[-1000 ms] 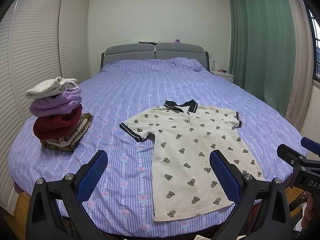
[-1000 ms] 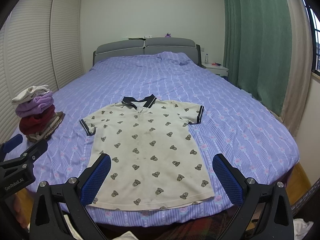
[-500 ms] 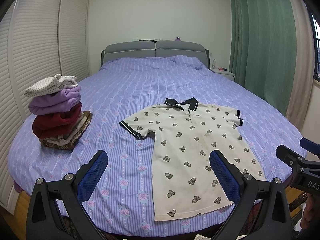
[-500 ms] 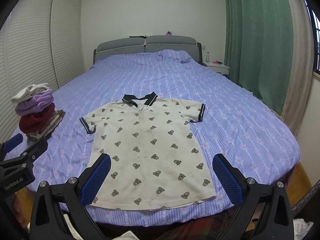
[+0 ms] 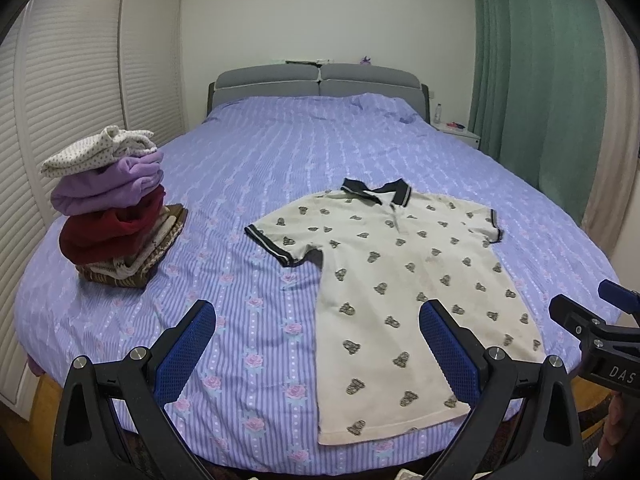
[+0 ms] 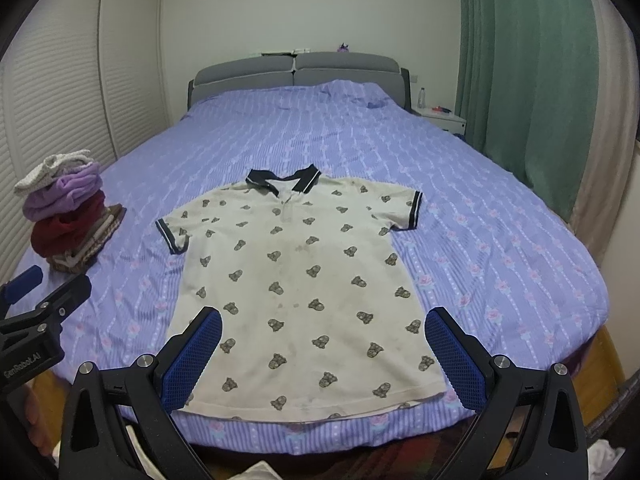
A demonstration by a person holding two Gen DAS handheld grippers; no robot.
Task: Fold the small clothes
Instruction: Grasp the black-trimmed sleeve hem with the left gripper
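I see the cream polo shirt (image 6: 304, 280) spread flat, collar far, on the near part of the bed (image 6: 500, 240). My right gripper (image 6: 322, 354) hangs above its near hem, jaws wide apart and empty. My left gripper (image 5: 318, 354), equally spread and empty, sits over the shirt's left edge. A stack of folded clothes (image 5: 110, 210) rests well apart at far left.

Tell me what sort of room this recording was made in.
A home bedroom, most likely: a wide bed with a grey headboard, slatted wardrobe doors, and green curtains. A polo shirt lies flat on it beside a stack of folded clothes.
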